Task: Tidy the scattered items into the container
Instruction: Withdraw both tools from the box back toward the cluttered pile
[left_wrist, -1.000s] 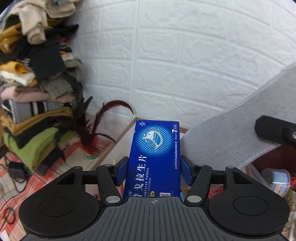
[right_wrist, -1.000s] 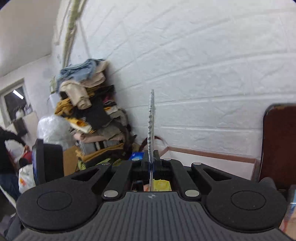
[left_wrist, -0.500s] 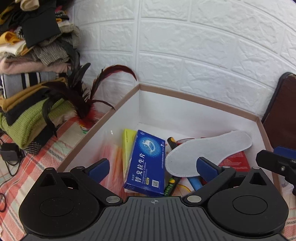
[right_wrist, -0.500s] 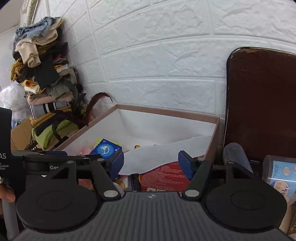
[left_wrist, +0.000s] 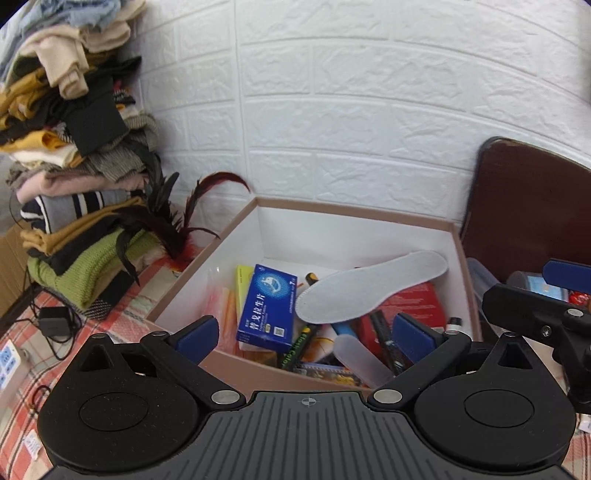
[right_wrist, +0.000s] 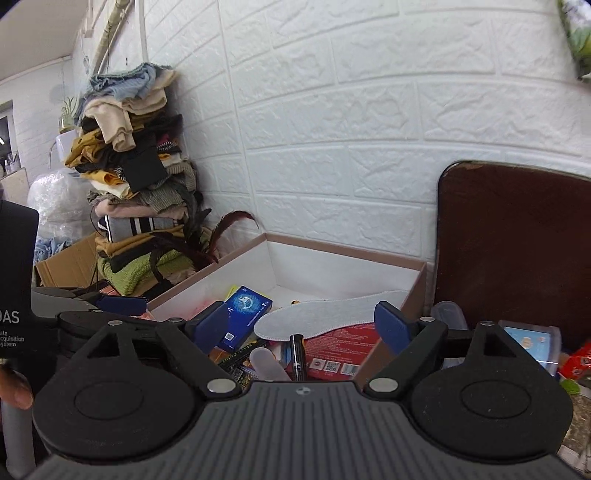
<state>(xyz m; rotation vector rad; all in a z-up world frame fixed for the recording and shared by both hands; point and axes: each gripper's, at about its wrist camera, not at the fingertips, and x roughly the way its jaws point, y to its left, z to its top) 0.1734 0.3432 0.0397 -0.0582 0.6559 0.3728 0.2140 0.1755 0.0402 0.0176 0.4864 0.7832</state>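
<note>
White brick-patterned wall backs a checked tablecloth (left_wrist: 122, 317), with a tall stack of folded clothes (left_wrist: 70, 184) at the left and a dark brown chair back (right_wrist: 513, 251) at the right. Against the wall stands the container (left_wrist: 354, 216), an open box with white inner walls, already well filled. A blue medicine box (left_wrist: 267, 308) lies inside toward the left, beside a yellow pack, and a grey insole (left_wrist: 369, 291) rests across a red packet (right_wrist: 340, 354) and several markers. The left gripper (left_wrist: 306, 334) hovers over the near rim with its jaws spread wide and nothing between them. The right gripper (right_wrist: 303, 328) also hangs above the box, jaws released and bare. Judging by this, both deposits look finished and most of the tidying is done. Some things do sit outside the box by the chair: a clear plastic tub (right_wrist: 532, 341) and a small red wrapper (right_wrist: 580, 360). Those probably remain to be gathered, though I cannot tell whether they belong to the task.
</note>
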